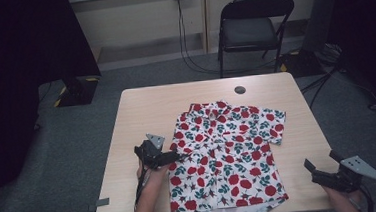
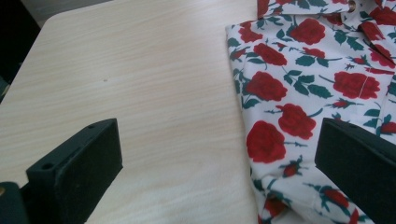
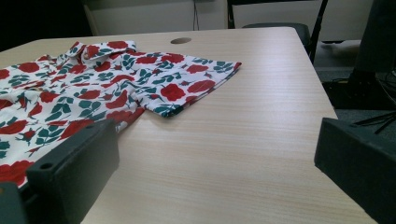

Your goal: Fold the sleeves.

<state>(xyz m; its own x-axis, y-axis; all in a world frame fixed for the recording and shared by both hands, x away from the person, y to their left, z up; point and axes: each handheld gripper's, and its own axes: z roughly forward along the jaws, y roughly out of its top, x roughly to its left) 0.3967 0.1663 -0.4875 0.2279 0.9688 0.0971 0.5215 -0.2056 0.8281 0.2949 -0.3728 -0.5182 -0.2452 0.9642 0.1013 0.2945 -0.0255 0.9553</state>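
Observation:
A white short-sleeved shirt (image 1: 229, 148) printed with red roses and green leaves lies flat on the light wooden table (image 1: 141, 109), collar toward the far edge and hem at the near edge. Its left side looks folded inward, while its right sleeve (image 3: 187, 88) is spread out. My left gripper (image 1: 164, 157) is open at the shirt's left edge; in the left gripper view one jaw is over bare wood and the other over the rose fabric (image 2: 303, 84). My right gripper (image 1: 322, 163) is open near the table's front right corner, apart from the shirt (image 3: 93, 88), holding nothing.
A round cable hole (image 1: 240, 90) sits near the table's far edge. Behind the table stands a black folding chair (image 1: 250, 26), with cables on the floor. A dark curtain (image 1: 17, 58) hangs at the left. Bare wood (image 3: 243, 140) lies right of the shirt.

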